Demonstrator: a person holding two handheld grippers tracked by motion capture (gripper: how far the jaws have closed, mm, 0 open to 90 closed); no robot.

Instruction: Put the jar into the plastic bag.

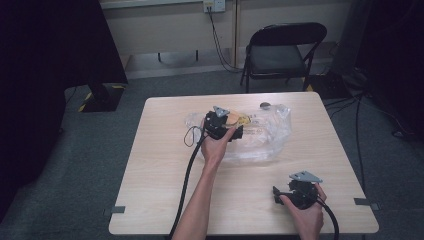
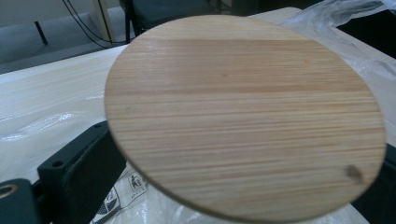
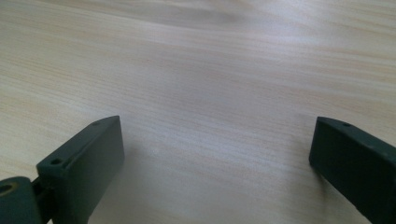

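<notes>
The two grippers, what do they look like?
Both are black. The left gripper and the right gripper each carry a grey three-cornered plate on top and trail a thick black cable. Their jaws are blocky black bars. The forearms are bare, without sleeves.

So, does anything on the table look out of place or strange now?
Nothing looks spilled or broken. The round wooden disc sits tilted between the left gripper's open jaws, over the crumpled clear plastic bag. The right gripper is open over bare table.

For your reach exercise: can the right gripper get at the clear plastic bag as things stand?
Probably yes: bare table lies between the right gripper and the plastic bag; its jaws stand open.
</notes>
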